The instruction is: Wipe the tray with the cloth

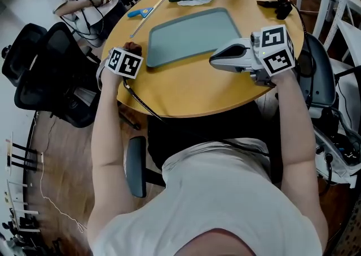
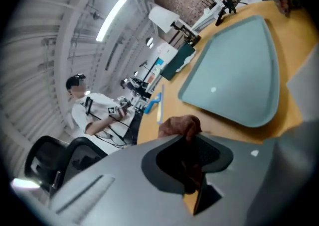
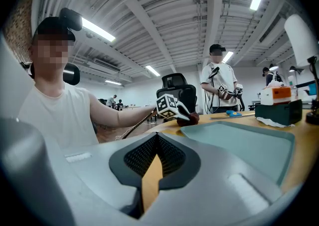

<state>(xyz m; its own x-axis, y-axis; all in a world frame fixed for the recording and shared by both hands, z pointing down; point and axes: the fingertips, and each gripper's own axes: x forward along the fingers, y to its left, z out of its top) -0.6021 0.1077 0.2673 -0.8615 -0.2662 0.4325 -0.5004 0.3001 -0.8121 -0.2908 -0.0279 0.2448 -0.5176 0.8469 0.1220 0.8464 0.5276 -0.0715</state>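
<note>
Our left gripper (image 1: 131,51) clamped the cloth (image 2: 179,124) by the table's (image 1: 186,91) edge, at the tray's (image 1: 192,38) eight o'clock, just beside its corner. Our right gripper (image 1: 217,56) sat at its four o'clock, jaws closed on nothing.

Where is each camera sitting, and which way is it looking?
Head view: on the person's head, looking steeply down at the table, tray, both forearms, left gripper and right gripper.
Left gripper view: on the left gripper, looking along its jaws, shut on the brown cloth, across the tray.
Right gripper view: on the right gripper, looking past its shut jaws at the person's chest, left arm and left gripper.
Shared: all three show the tray.
</note>
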